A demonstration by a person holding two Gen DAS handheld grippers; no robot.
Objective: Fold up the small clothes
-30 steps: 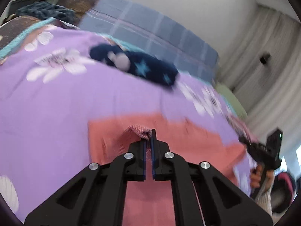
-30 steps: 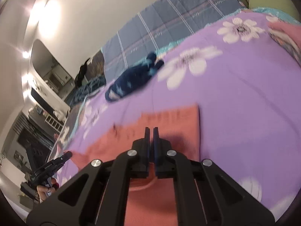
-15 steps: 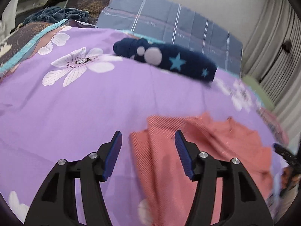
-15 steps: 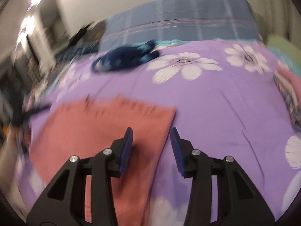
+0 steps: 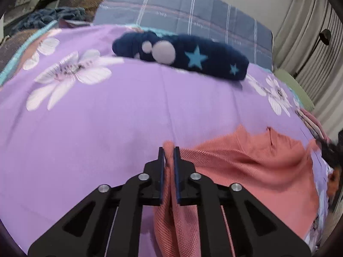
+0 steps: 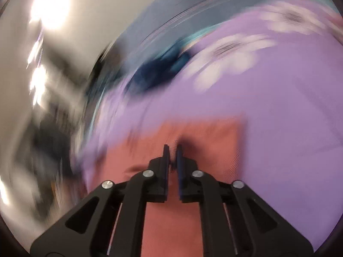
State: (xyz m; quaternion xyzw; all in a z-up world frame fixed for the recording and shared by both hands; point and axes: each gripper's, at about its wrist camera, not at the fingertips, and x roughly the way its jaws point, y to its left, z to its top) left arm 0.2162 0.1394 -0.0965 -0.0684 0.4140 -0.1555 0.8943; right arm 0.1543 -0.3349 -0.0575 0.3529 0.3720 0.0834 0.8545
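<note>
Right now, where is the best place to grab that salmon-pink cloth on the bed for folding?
By its outer edges, coming in low along the purple bedsheet. The salmon-pink cloth lies thin and limp, so only a rim gives the jaws something to pinch. The left gripper already pinches its left corner; the right gripper looks shut on the near edge.

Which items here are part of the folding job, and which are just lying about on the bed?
In the job:
- salmon-pink garment, pinched at an edge
- left tool, shut on it
- right tool, nearly closed on the same cloth; view blurred

Lying about:
- navy star-print bundle
- purple floral bedspread
- blue plaid pillow
</note>
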